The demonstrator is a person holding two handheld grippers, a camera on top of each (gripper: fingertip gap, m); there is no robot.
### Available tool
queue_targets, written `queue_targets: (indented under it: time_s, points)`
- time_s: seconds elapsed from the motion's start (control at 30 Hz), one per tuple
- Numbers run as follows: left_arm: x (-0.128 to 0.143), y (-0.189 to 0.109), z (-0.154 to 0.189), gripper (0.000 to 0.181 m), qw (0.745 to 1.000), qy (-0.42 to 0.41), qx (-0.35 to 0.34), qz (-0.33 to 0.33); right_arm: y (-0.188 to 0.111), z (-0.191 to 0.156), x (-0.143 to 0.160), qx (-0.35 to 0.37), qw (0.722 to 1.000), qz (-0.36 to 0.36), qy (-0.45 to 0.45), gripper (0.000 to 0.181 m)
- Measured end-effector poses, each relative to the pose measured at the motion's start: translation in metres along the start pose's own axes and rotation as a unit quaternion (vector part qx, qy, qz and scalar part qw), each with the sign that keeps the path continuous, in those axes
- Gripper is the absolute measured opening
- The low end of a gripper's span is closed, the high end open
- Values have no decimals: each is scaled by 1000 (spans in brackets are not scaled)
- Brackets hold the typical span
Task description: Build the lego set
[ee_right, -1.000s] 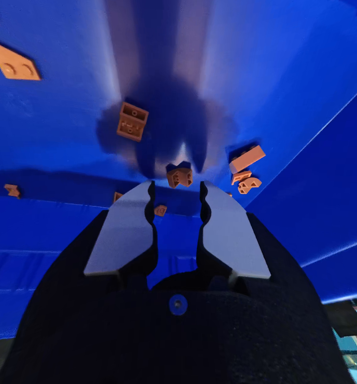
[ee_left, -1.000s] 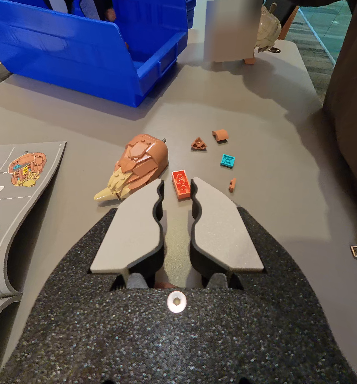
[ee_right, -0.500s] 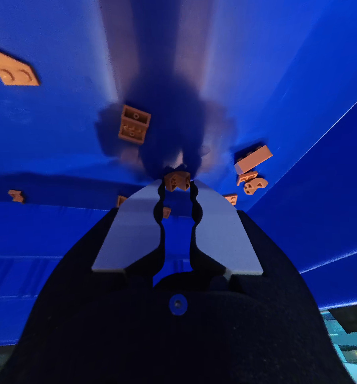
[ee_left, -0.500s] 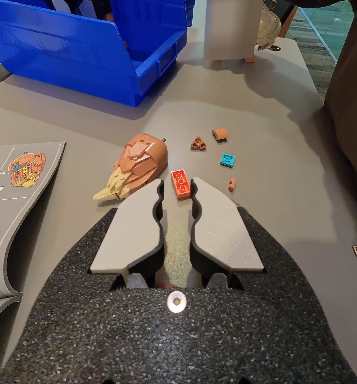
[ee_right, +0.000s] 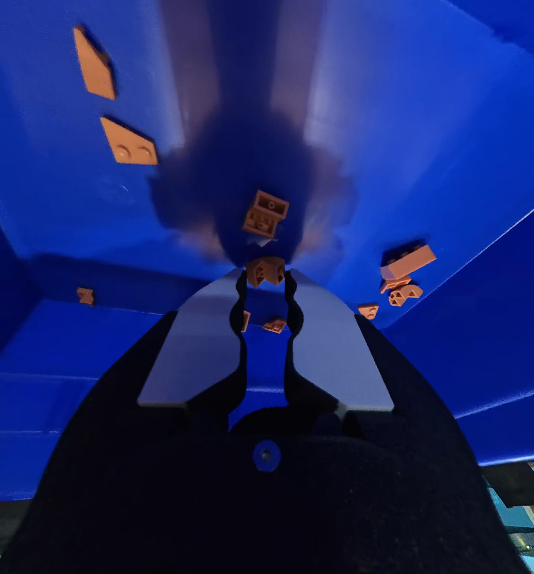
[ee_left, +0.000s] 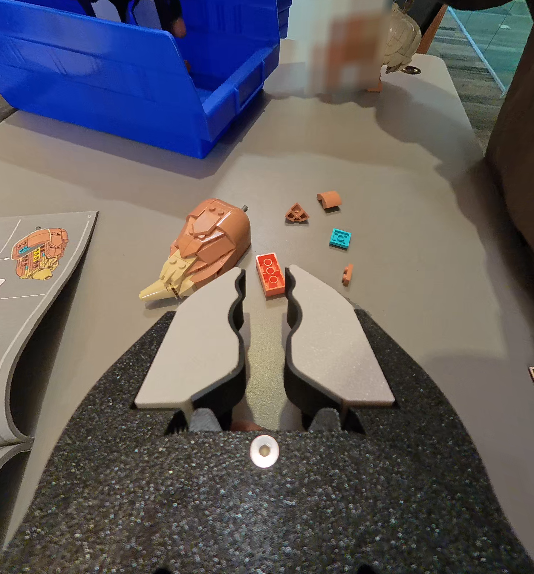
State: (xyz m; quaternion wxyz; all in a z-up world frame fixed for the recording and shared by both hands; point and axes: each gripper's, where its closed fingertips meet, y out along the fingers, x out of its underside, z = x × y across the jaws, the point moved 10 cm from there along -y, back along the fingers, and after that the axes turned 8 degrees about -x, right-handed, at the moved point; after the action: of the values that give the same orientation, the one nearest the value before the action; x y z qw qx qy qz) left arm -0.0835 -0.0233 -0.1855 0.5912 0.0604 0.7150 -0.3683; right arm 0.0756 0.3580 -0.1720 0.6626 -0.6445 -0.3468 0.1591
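The left gripper [ee_left: 265, 273] hovers low over the grey table [ee_left: 399, 174], its jaws narrowly parted and holding nothing; a red two-by-four brick [ee_left: 271, 275] lies on the table just past the tips, close against the right finger. To the left of that brick lies the partly built brown and tan model [ee_left: 202, 250], on its side with its tan point toward the near left. Farther right lie a small brown corner piece [ee_left: 296, 213], a curved brown piece [ee_left: 330, 199], a teal square plate [ee_left: 340, 238] and a small orange clip piece [ee_left: 347, 274], all apart from each other. An open instruction booklet [ee_left: 32, 279] lies at the left edge with printed build diagrams; its small print is too fine to make out. The blue bin [ee_left: 129, 80] stands at the far left. Inside that bin, the right gripper [ee_right: 266, 275] has its jaws closed on a small brown wedge piece [ee_right: 265, 274] held between the tips. Loose brown pieces lie around it: an upturned slope brick [ee_right: 264, 215] just beyond, a long brick [ee_right: 408, 262] to the right, and a flat wedge plate [ee_right: 130, 143] at the far left.
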Motion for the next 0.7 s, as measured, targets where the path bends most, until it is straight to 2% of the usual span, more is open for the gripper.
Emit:
queue_targets:
  time_s: [0.2, 0.47, 0.7]
  points:
    - [0, 0, 0, 24, 1000, 1, 1, -1, -2, -1, 2, 5, 1000, -16, 11, 40]
    - [0, 0, 0, 24, 1000, 0, 2, -1, -41, 2, 35, 41, 997, 13, 62, 43]
    - [0, 0, -1, 24, 1000, -3, 3, -2, -26, -8, 36, 10, 997, -36, 62, 45]
